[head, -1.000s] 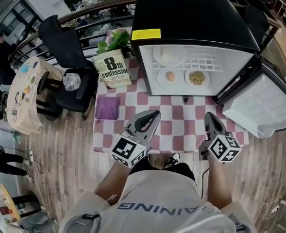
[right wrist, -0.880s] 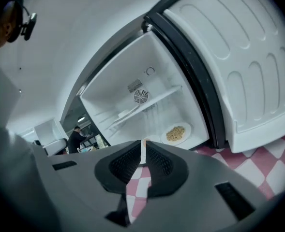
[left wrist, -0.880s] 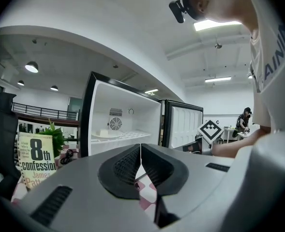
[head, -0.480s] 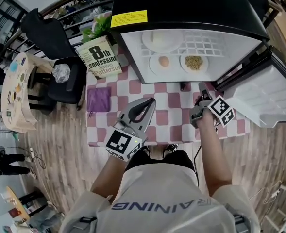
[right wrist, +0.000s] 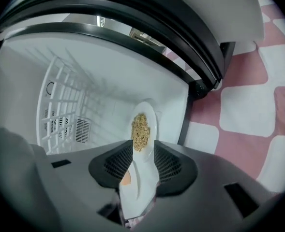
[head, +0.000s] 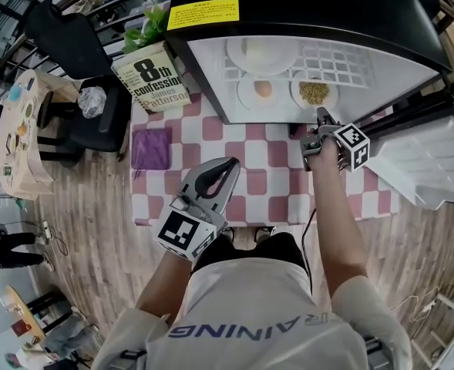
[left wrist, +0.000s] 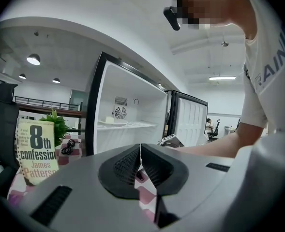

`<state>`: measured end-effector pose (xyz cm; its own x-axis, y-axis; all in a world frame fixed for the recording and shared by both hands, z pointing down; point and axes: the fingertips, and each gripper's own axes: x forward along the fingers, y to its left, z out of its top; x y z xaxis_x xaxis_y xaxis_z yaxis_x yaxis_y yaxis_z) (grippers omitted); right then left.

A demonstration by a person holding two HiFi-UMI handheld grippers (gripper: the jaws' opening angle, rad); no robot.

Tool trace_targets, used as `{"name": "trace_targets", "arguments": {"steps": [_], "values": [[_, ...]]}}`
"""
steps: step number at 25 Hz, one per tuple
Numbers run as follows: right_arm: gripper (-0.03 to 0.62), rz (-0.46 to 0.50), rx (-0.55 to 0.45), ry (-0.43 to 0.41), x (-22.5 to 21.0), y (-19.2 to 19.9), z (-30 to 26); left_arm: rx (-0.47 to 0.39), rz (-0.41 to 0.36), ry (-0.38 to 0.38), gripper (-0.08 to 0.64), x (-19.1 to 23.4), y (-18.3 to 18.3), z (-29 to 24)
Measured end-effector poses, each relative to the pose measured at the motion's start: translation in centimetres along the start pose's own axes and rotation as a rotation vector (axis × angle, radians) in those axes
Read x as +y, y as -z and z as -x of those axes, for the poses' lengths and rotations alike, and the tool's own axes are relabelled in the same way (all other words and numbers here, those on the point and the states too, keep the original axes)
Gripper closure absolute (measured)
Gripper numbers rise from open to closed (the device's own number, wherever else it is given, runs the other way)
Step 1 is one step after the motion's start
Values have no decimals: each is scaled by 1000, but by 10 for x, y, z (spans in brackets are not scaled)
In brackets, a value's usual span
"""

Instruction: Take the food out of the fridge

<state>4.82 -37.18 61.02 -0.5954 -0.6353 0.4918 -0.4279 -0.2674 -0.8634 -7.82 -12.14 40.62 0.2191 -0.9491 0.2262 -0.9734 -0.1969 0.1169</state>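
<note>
Fingers [right wrist: 169, 167] on my right gripper [head: 319, 116] just opened, with the round white plate of brown grains [head: 296, 91] between them, unsqueezed, on the black fridge [head: 304, 6] floor. Looks slippery, breakable; I'd pinch its near rim. Left gripper [left wrist: 140, 158] closed, empty.

A black office chair [head: 68, 41] stands on pale wood-plank floor [head: 95, 199], left of and beyond the left gripper [head: 230, 164] jaws. Round ceiling lamps [left wrist: 34, 59] glow above-left of them

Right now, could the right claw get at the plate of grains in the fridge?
Probably yes: the fridge door is open, and the right claw, jaws just opened and empty, faces the plate of grains close ahead.
</note>
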Motion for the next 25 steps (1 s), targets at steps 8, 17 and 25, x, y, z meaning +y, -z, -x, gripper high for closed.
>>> {"name": "trace_targets", "arguments": {"steps": [8,17,25], "values": [[462,-77,-8,58,-9,2,-18,1,3,-5,546,8,0,1],[463,-152,-44,4,-1,2,-32,16,4,3,546,9,2,0],[482,-184,-89,-46,13,-4,-45,32,17,-8,546,12,4,6]]}}
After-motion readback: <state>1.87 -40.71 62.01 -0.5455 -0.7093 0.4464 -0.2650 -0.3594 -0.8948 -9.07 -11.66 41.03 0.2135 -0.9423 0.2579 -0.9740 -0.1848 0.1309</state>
